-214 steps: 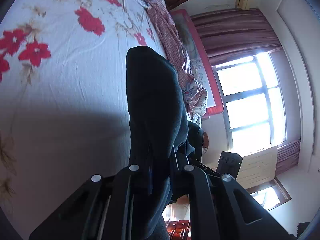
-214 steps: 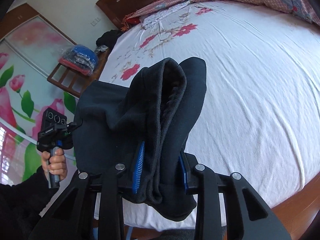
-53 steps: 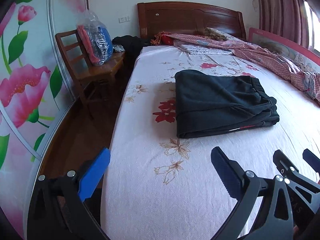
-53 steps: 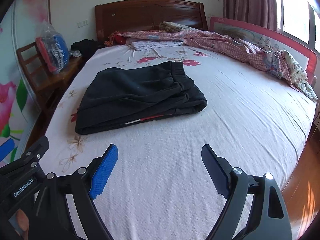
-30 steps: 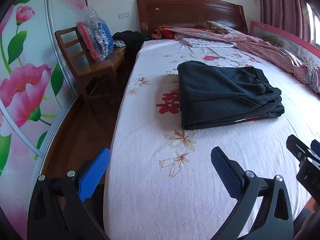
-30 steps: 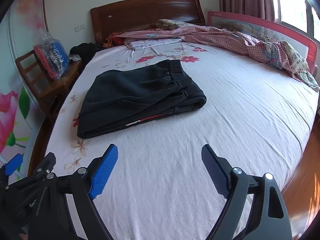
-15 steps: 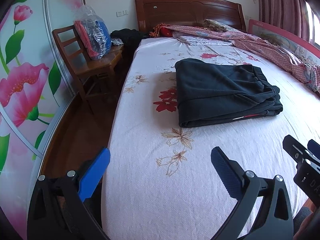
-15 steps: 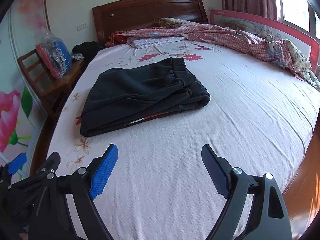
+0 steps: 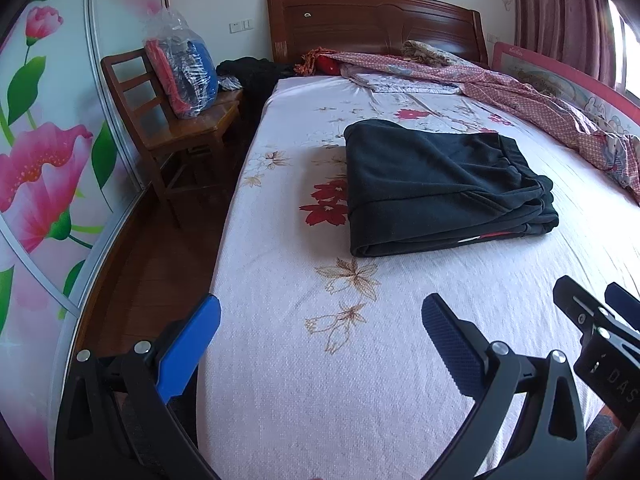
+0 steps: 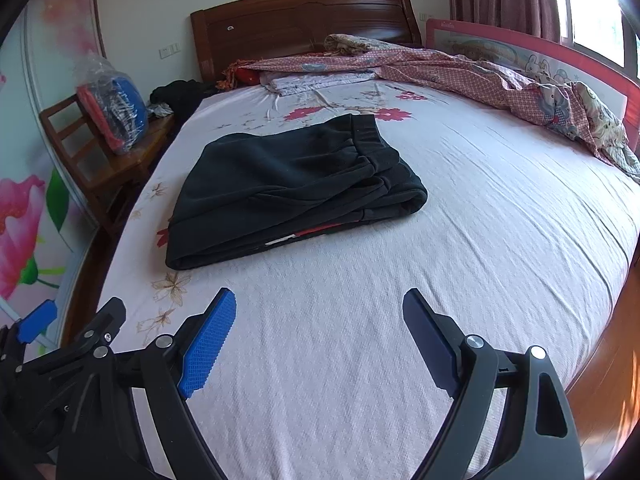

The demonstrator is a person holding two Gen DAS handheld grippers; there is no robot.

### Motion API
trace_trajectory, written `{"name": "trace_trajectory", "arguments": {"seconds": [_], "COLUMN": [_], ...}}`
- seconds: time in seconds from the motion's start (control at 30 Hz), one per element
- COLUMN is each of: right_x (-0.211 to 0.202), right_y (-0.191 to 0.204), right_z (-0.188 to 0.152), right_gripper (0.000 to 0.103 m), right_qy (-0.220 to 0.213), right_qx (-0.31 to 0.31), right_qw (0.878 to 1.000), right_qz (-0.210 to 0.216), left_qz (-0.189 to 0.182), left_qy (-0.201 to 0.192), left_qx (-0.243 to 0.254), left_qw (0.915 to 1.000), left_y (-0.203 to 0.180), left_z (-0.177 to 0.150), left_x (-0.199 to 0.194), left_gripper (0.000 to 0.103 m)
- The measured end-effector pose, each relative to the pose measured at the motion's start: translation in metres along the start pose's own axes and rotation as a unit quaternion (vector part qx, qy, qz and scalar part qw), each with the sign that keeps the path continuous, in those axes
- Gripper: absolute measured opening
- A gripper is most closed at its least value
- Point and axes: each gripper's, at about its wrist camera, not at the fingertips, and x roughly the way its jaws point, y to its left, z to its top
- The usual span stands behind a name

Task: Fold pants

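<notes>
My left gripper (image 9: 320,344) and right gripper (image 10: 318,338) both hang with jaws spread wide and nothing between them, over the near part of the bed (image 10: 500,240), well apart from the pants (image 10: 288,188). The pants lie folded into a compact dark rectangle on the floral sheet, toward the bed's left side, waistband layers stacked at the right end and a rounded fold at the left. I judge the folding essentially finished, so the step in hand is to hold off and leave the stack alone. If I tidy anything, it should be the slightly splayed layers at the waistband end, pressed lightly from above so the fold is not dragged open. A red and white strip peeks from the near edge of the pants; I cannot read it. On the other gripper's body, at the lower right of the left view, I read "DAS", cut off by the frame.
</notes>
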Motion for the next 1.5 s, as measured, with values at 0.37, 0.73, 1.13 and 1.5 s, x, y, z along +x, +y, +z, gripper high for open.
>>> {"name": "trace_trajectory", "arguments": {"seconds": [0.37,0.73,1.13,1.5], "right_x": [-0.001,0.000,-0.001,-0.001], "right_y": [0.003,0.000,0.000,0.001], "right_z": [-0.001,-0.001,0.001,0.002], "right_gripper": [0.085,0.085,0.085,0.085], "right_qy": [0.001,0.003,0.002,0.003], "right_qx": [-0.010,-0.002,-0.001,-0.002], "right_qw": [1.000,1.000,1.000,1.000], "right_qz": [0.000,0.000,0.006,0.006], "left_qz": [-0.013,-0.010,-0.022,-0.023], "left_qy": [0.014,0.026,0.036,0.044], "left_qx": [-0.016,0.001,-0.011,-0.014], "left_qw": [0.9997,0.9996,0.9991,0.9986], "left_y": [-0.004,-0.007,-0.004,-0.002], "left_z": [0.002,0.001,0.000,0.001], "left_x": [0.000,0.002,0.003,0.006], "left_gripper": [0.101,0.101,0.101,0.101]}}
